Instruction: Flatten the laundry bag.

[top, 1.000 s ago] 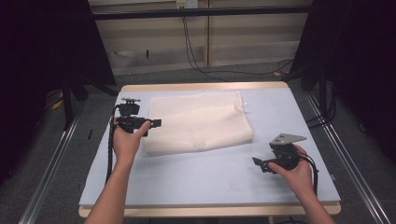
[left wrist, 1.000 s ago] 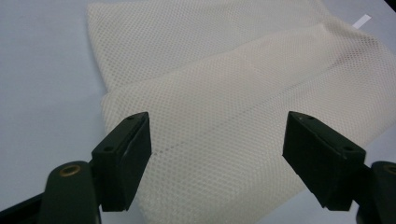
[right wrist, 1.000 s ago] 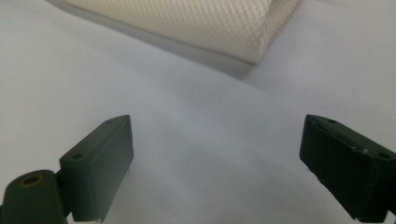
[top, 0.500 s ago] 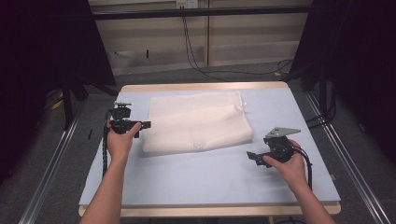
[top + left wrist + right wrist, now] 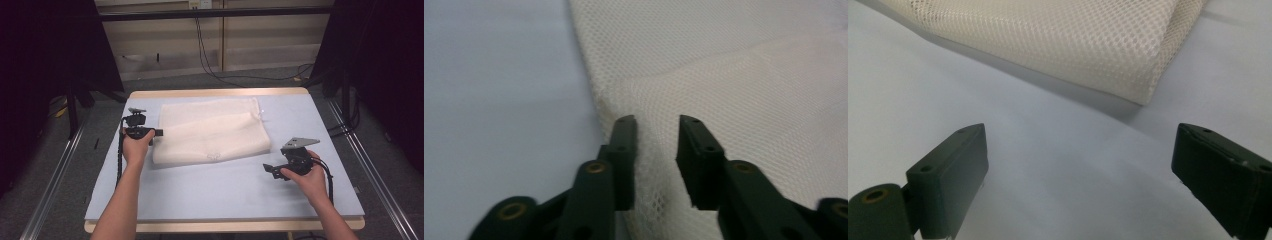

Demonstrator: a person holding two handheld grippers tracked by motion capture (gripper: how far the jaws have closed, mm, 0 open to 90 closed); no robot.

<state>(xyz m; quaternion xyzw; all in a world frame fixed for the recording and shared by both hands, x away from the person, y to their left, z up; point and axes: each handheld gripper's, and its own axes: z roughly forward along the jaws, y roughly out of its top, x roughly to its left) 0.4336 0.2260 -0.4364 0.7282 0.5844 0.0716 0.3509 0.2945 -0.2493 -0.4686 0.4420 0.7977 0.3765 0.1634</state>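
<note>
A folded cream mesh cloth (image 5: 215,132) lies on the pale blue table top (image 5: 225,195). My left gripper (image 5: 158,133) is low at the cloth's left edge. In the left gripper view the cloth (image 5: 749,75) has its edge rising between the jaws of that gripper (image 5: 656,135). They have just been closing and stand narrow, with a gap still showing. My right gripper (image 5: 268,169) hovers over bare table near the cloth's front right corner. The right gripper view shows its jaws (image 5: 1080,160) wide open and empty, with the cloth corner (image 5: 1058,40) ahead.
The table's wooden rim (image 5: 215,93) runs along the far edge. Metal rails (image 5: 372,165) flank both sides, and cables (image 5: 210,55) hang at the back wall. Bare blue surface lies in front of the cloth.
The left hand has drawn back a little to the left and sunk to the cloth's left edge. The right hand has barely shifted.
</note>
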